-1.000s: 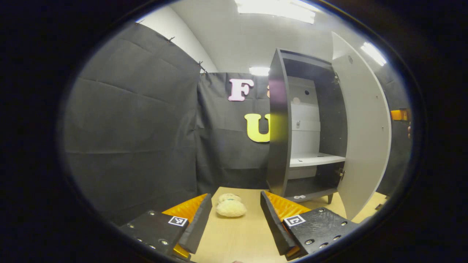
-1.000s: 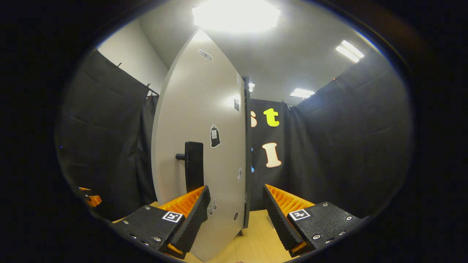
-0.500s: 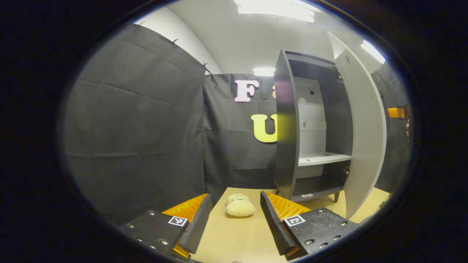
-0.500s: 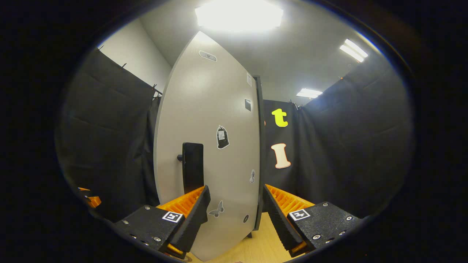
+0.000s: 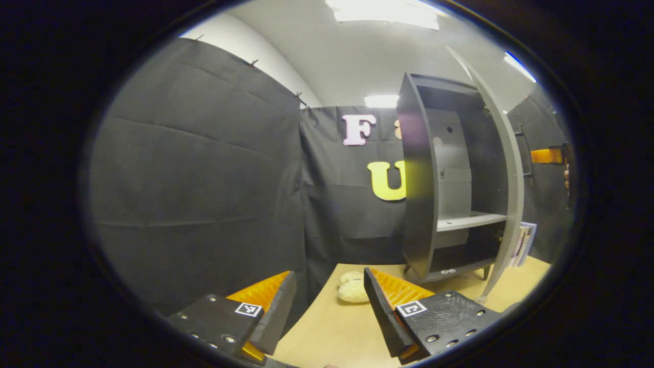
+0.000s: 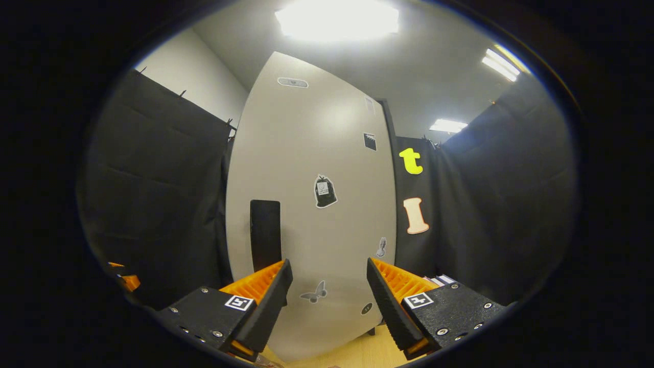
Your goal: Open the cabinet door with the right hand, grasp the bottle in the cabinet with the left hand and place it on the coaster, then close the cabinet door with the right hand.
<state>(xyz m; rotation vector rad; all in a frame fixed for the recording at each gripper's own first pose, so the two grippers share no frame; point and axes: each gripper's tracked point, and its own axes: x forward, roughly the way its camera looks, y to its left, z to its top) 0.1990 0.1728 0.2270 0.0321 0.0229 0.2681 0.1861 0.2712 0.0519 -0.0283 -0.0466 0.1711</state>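
Several small stickers, none legible, dot the smooth pale cabinet door (image 6: 311,204), beside its flat black rectangular handle (image 6: 265,234). Both the right gripper (image 6: 327,294) and left gripper (image 5: 327,301) stand spread, gripping nothing. On the wooden table (image 5: 332,332), a fuzzy cream plush (image 5: 351,290) lies near the dark cabinet (image 5: 449,179).

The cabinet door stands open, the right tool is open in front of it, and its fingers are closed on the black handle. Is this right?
Not quite. In the right gripper view the right tool is open before the cabinet door, but its fingers hold nothing; the black handle lies beyond them, ungrasped. The left gripper view shows the door ajar.
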